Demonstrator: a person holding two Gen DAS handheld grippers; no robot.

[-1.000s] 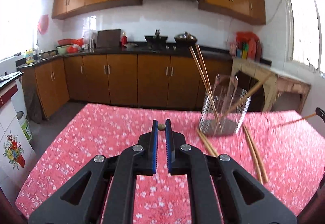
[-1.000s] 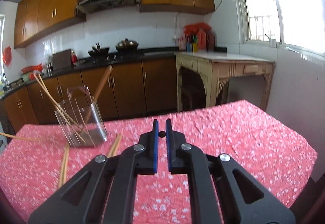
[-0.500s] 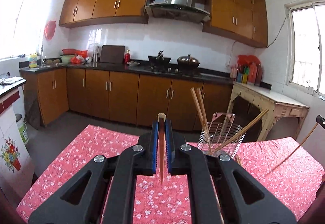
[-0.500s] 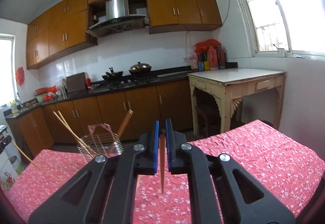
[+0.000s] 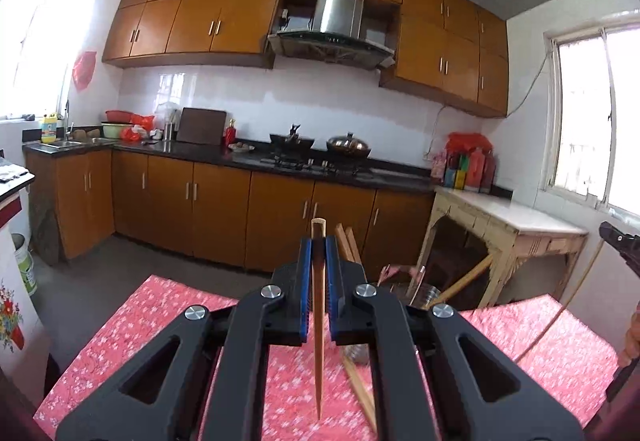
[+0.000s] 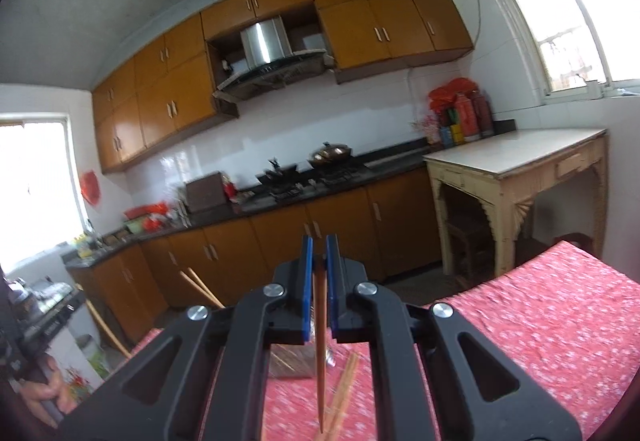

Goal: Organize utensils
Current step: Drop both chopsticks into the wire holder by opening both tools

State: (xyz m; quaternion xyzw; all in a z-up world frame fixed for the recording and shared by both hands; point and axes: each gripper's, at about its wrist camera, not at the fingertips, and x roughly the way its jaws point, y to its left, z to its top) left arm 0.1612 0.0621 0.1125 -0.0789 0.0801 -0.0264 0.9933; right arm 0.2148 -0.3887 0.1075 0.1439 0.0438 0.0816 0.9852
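The left tongs [image 5: 319, 257] are pressed together on a single chopstick [image 5: 318, 337], which is held upright, its blunt end just above the pads and its tip hanging over the red floral table [image 5: 168, 313]. The right tongs [image 6: 319, 261] likewise pinch a second chopstick [image 6: 320, 353], tip down above the same cloth.

In the left view, the utensil holder [image 5: 420, 293] just right of the tongs is mostly hidden behind the tongs' body; only its rim and a few leaning chopsticks are seen. In the right view it is hidden almost wholly below the tongs, blurred.

Loose chopsticks [image 6: 344, 393] lie on the table beneath the right tongs. The right tongs' tip and its long stick are seen only at the left view's right edge; a hand [image 6: 44, 389], cut off, appears only at the right view's left edge.
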